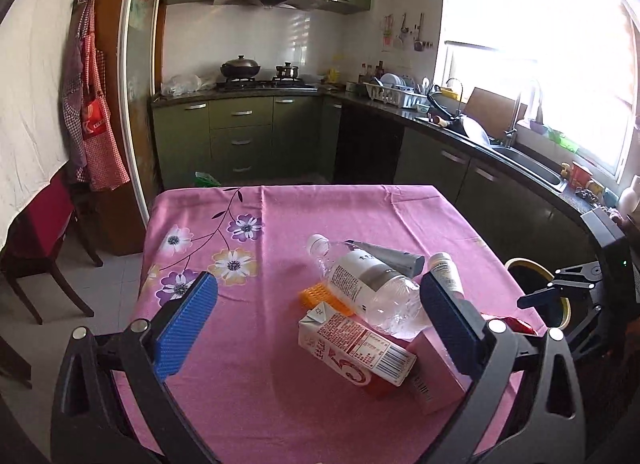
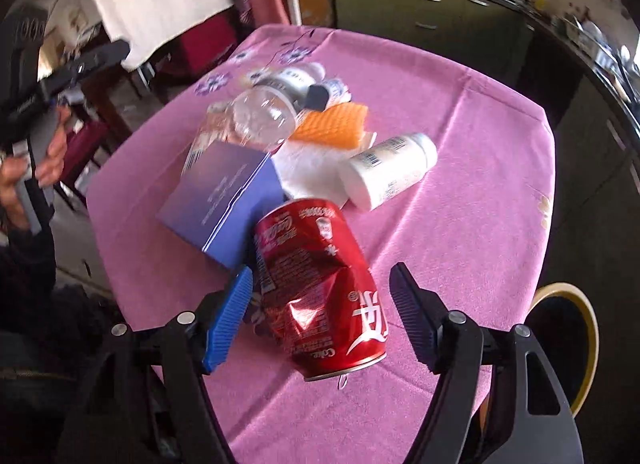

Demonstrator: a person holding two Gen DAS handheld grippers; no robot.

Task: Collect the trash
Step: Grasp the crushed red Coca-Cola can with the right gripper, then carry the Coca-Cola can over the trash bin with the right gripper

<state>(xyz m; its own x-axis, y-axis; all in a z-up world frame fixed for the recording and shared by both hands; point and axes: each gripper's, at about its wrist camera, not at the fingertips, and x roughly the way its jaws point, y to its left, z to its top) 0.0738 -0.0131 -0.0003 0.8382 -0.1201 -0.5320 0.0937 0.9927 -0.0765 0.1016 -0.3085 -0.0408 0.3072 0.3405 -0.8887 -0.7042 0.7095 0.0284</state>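
A crushed red cola can lies on the pink flowered tablecloth between the fingers of my right gripper. The left pad is at the can's side and the right pad stands apart from it. A heap of trash sits farther along the table: a clear plastic bottle, a milk carton, an orange sponge, a grey tube, a white bottle and a purple-blue box. My left gripper hovers open over that heap, gripping nothing.
A dark bin with a yellow rim stands on the floor past the table's corner, also the rim in the left wrist view. A red chair is at the left. Green kitchen cabinets and a sink counter lie behind.
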